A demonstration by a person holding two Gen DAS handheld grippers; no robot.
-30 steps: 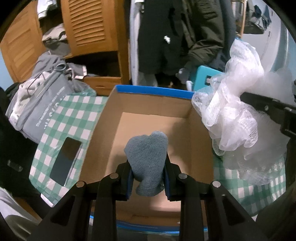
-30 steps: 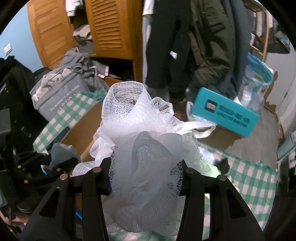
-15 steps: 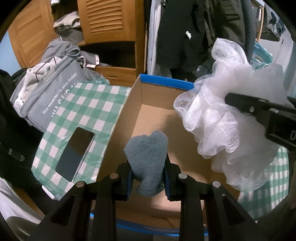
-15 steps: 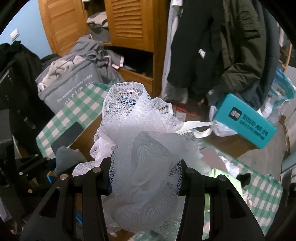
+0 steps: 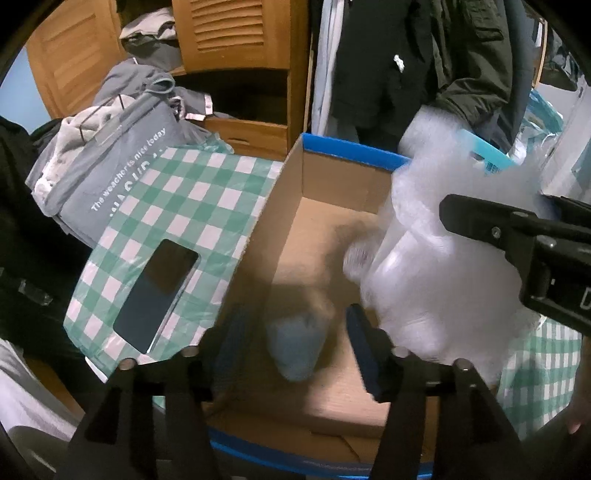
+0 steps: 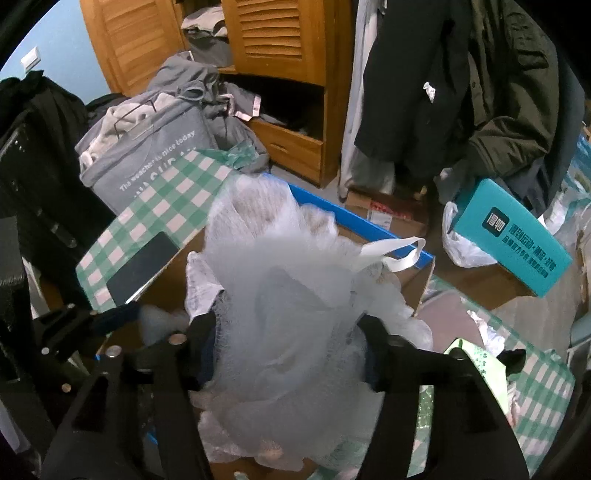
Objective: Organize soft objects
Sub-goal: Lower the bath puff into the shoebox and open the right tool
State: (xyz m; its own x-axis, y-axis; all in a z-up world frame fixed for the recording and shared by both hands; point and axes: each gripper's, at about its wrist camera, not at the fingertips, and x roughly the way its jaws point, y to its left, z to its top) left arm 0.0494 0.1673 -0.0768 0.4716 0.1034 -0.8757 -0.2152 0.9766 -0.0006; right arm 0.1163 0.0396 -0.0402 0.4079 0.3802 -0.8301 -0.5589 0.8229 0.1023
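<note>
Nearest the left wrist camera, the left hand-held gripper (image 5: 295, 343) is seen with its jaws having just been opening: they now stand apart, and the small blue-grey knitted fabric bundle (image 5: 295, 350) sits blurred in the gap between them, no longer pressed by the pads, over the floor of the open brown cardboard box with blue-taped rim (image 5: 351, 157). Whether the bundle has already come to rest on the box floor or is dropping cannot be told from the blur. Just beside it, on the box's right side, the right hand-held gripper (image 6: 288, 354) is also seen with jaws that have just been opening; the large white mesh bath pouf (image 6: 288, 295) lies between the fingers and bulges past them, and it is judged loosened rather than firmly clamped, though contact with the pads cannot be ruled out. The pouf hangs over the box's interior, its white ribbon loop (image 6: 391, 254) draped toward the far blue rim. The step in hand is judged to be the release of both soft things into the box, so this part of the task is close to done; what is left is for both to settle inside and for the grippers to be drawn clear. Beyond the box, on the green-and-white checked cloth covering the tabletop (image 5: 192, 206), a dark smartphone (image 5: 159, 291) lies near the left edge. Farther still, a grey fabric laundry bag with white lettering (image 5: 110, 177) full of clothes stands past that edge, before a wooden louvred wardrobe (image 5: 236, 33).
</note>
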